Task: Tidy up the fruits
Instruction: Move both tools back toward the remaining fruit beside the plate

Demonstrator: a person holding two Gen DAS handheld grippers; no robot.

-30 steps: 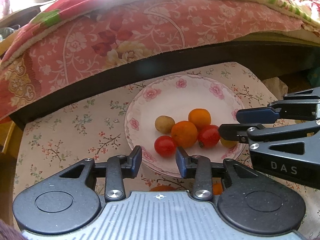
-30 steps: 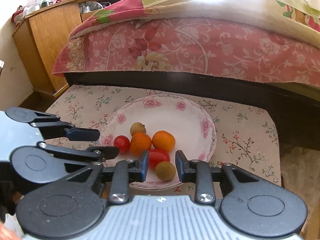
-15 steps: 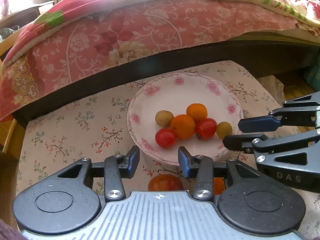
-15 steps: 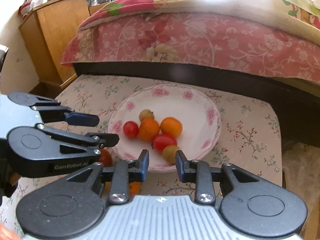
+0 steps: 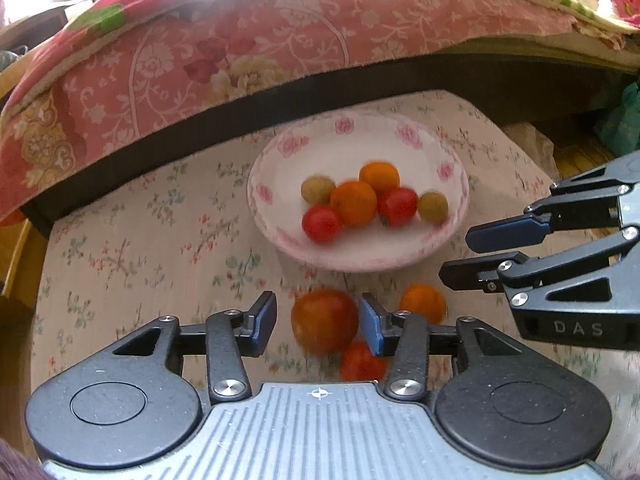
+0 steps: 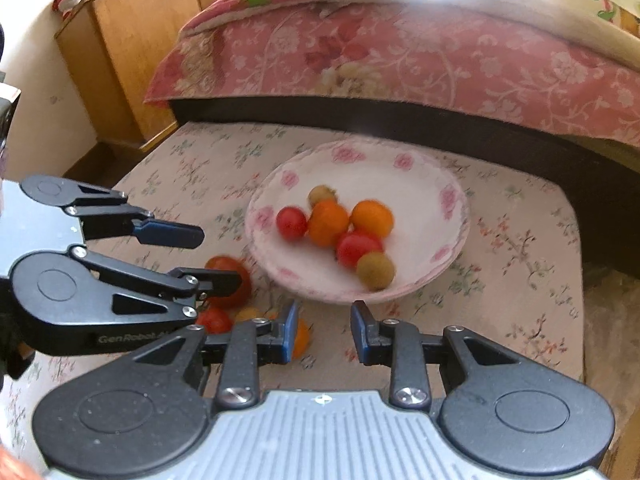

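Fruits lie in two groups on a low table (image 6: 520, 248) covered in a cream floral cloth. Nearest, off the plate, a large round orange-red tomato (image 5: 324, 320) sits between the parted fingers of the left gripper (image 5: 318, 316), its jaws wide and not pressing it; whether the right pad touches its skin I cannot tell. Just beside it lie a small red tomato (image 5: 362, 362), half hidden behind the finger, and a small orange fruit (image 5: 423, 304). The right gripper (image 6: 323, 332) hangs open over bare cloth, holding nothing, just short of the plate's near rim.

Farther on, a white scalloped plate (image 5: 360, 140) with pink flower prints holds six smooth round fruits touching in a cluster: two orange ones (image 5: 354, 203), two glossy red tomatoes (image 5: 322, 224) and two dull olive-brown ones (image 5: 433, 208).

Beyond the table runs a dark bed frame under a pink floral quilt (image 5: 240, 52).

Only the right wrist view shows a wooden cabinet (image 6: 120, 48) at the left; the left wrist view alone shows the large tomato whole.
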